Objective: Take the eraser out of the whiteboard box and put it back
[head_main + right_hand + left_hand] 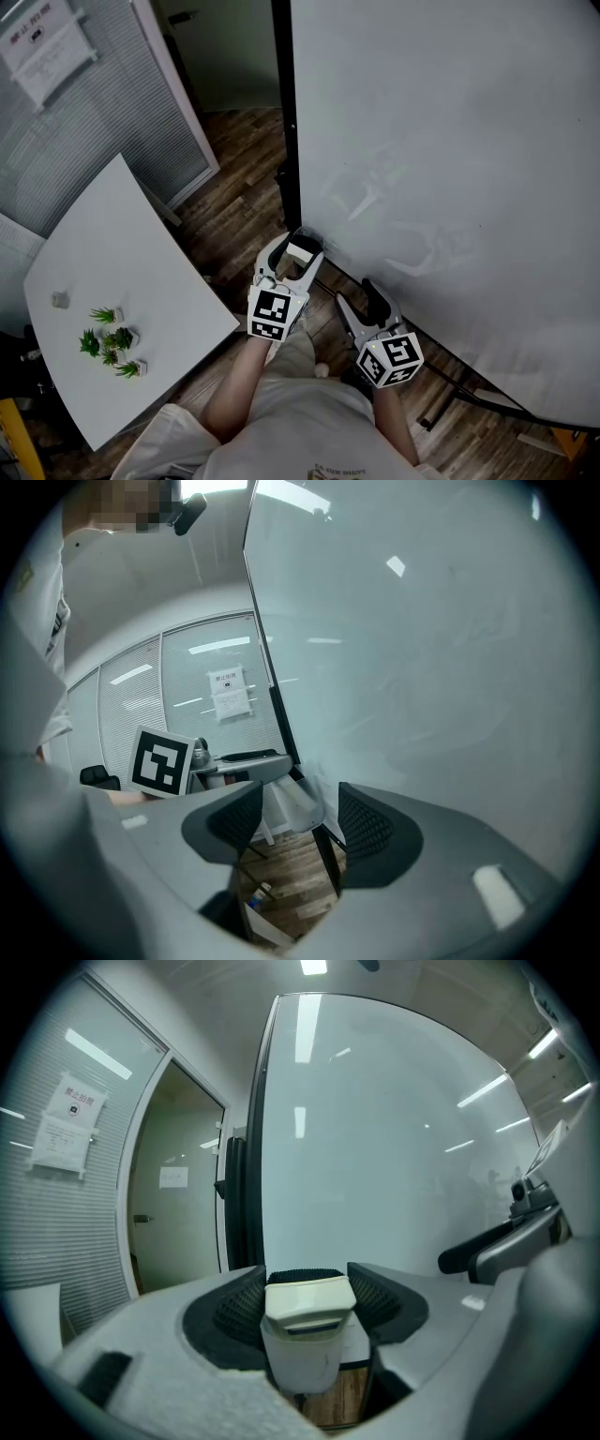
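Note:
A cream eraser (309, 1302) sits between the ribbed pads of my left gripper (307, 1305), which press on its sides. Under it is a pale box (300, 1358); whether the eraser still rests in the box I cannot tell. In the head view my left gripper (298, 251) holds the eraser (302, 249) at the lower left corner of the whiteboard (450, 169). My right gripper (361, 292) hangs just to the right, level, open with nothing between its jaws. The right gripper view shows my right gripper (298, 825) facing the pale box (295, 803) beneath the left gripper's jaw.
The whiteboard's black frame post (286, 141) stands right behind the left gripper. A white table (122, 262) with small green plants (111, 342) lies to the left. Wooden floor (234, 216) runs between them, with a blinds-covered glass partition (84, 112) behind.

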A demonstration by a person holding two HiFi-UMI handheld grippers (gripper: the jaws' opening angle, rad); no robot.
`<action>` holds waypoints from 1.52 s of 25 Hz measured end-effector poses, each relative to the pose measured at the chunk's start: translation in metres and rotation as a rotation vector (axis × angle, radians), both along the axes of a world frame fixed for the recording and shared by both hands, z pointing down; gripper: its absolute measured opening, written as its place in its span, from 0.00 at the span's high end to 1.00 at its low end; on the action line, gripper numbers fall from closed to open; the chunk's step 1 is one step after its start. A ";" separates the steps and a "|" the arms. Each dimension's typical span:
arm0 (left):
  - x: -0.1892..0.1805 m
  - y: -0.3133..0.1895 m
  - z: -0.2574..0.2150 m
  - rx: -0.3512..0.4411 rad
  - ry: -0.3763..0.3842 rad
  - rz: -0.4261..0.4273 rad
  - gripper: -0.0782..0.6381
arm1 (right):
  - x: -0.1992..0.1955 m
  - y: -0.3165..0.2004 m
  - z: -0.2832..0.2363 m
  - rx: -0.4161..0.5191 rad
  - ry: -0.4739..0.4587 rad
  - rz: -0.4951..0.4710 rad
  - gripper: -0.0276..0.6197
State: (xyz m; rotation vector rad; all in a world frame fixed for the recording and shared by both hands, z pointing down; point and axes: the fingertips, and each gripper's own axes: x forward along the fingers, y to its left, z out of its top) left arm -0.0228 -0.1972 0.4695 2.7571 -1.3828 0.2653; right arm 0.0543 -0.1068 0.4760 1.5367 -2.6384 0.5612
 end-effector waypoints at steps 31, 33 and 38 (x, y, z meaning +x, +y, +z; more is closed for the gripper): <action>-0.013 0.022 -0.028 0.059 0.018 -0.037 0.52 | -0.001 0.023 -0.013 0.045 0.003 -0.006 0.56; -0.013 0.023 -0.030 0.061 0.021 -0.038 0.52 | -0.001 0.023 -0.015 0.050 0.002 -0.008 0.56; -0.015 0.025 -0.034 0.064 0.027 -0.041 0.52 | -0.005 0.024 -0.018 0.058 0.002 -0.014 0.56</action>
